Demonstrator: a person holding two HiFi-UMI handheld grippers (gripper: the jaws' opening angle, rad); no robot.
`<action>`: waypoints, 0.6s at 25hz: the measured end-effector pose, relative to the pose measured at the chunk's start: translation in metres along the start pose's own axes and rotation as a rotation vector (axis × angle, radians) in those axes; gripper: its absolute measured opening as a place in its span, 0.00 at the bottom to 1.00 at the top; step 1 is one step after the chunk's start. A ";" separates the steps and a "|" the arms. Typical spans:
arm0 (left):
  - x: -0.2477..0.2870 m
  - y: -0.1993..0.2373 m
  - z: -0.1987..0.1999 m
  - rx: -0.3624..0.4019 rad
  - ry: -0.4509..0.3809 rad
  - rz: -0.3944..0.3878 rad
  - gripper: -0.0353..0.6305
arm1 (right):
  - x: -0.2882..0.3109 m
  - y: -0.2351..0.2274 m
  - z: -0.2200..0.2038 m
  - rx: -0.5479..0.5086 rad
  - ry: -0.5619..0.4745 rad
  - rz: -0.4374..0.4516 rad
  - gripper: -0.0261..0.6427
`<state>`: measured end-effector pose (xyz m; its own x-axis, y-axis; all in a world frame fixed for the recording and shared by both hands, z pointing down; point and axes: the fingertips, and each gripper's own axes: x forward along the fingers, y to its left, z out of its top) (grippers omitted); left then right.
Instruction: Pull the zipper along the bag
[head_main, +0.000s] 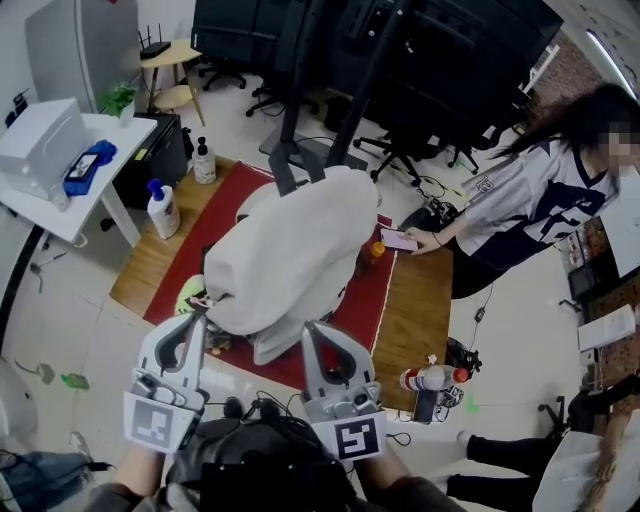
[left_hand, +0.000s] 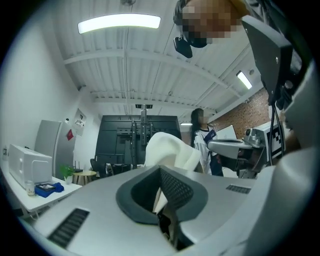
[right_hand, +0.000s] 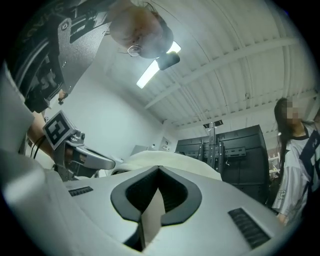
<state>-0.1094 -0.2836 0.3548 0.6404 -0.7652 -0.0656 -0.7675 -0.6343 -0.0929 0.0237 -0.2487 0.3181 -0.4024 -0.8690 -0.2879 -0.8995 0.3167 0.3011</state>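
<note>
A big white bag (head_main: 285, 250) lies on a red mat (head_main: 372, 292) on a wooden table. My left gripper (head_main: 196, 318) is at the bag's near left edge. In the left gripper view its jaws (left_hand: 161, 201) are shut, pinching a white strip and a small dark piece; whether that is the zipper pull I cannot tell. My right gripper (head_main: 312, 328) is at the bag's near edge, a little to the right. Its jaws (right_hand: 154, 206) are shut on a cream strip of the bag's fabric (right_hand: 170, 161). The zipper line itself is not visible.
A person stands at the right holding a phone (head_main: 398, 240) over the table. Two pump bottles (head_main: 163, 210) (head_main: 204, 162) stand at the table's left end. A bottle (head_main: 432, 378) lies at the near right corner. A white side table (head_main: 60, 215) and a black stand (head_main: 300, 150) are behind.
</note>
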 end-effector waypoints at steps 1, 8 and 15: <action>0.000 -0.003 -0.003 -0.003 0.020 -0.018 0.08 | -0.001 -0.001 -0.002 -0.007 0.009 -0.013 0.07; 0.002 -0.011 -0.008 -0.009 0.049 -0.046 0.08 | -0.003 0.000 -0.014 -0.015 0.074 -0.019 0.06; 0.002 -0.001 -0.015 -0.031 0.056 -0.017 0.08 | 0.004 0.007 -0.024 -0.030 0.103 0.005 0.06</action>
<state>-0.1082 -0.2859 0.3702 0.6517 -0.7584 -0.0086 -0.7573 -0.6500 -0.0630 0.0204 -0.2589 0.3411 -0.3862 -0.9022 -0.1920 -0.8912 0.3113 0.3299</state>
